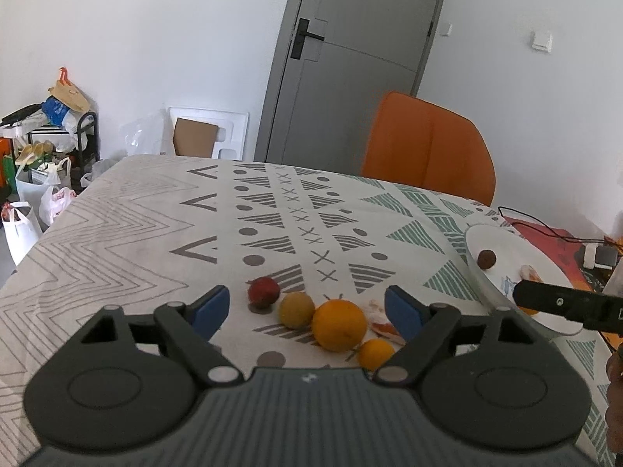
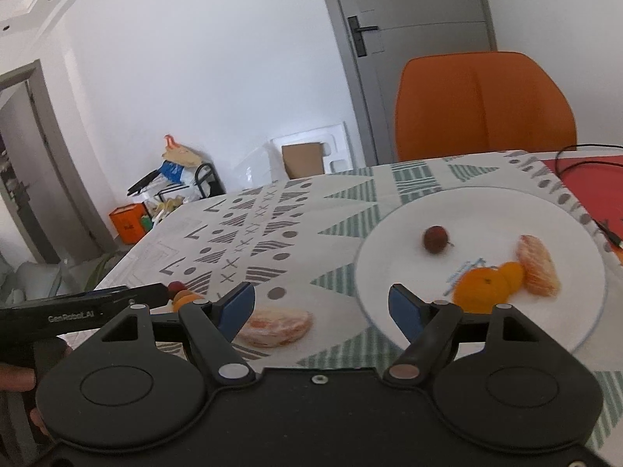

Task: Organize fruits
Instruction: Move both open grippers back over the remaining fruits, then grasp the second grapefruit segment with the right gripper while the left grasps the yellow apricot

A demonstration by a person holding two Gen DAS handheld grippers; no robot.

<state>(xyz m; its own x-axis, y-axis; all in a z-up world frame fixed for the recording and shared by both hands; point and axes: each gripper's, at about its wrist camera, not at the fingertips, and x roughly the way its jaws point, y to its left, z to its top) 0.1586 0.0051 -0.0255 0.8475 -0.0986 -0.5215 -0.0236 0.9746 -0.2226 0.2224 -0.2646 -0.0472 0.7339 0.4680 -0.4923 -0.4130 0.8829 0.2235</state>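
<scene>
Fruits (image 2: 483, 288) on white plate (image 2: 389, 241); jaws of both grippers (image 1: 307, 307) (image 2: 322, 302) wide, empty.

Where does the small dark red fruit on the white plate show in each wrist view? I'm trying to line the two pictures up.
Left wrist view: small dark red fruit at the right edge, on the white plate.
Right wrist view: right of centre, on the plate's far half.
Shared landmark: the orange chair behind the table.

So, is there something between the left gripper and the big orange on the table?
Nothing visible blocks it. The left gripper is open and the big orange lies straight ahead between its fingers. A yellow fruit touches its left side; a small orange sits nearer, on the right.
</scene>
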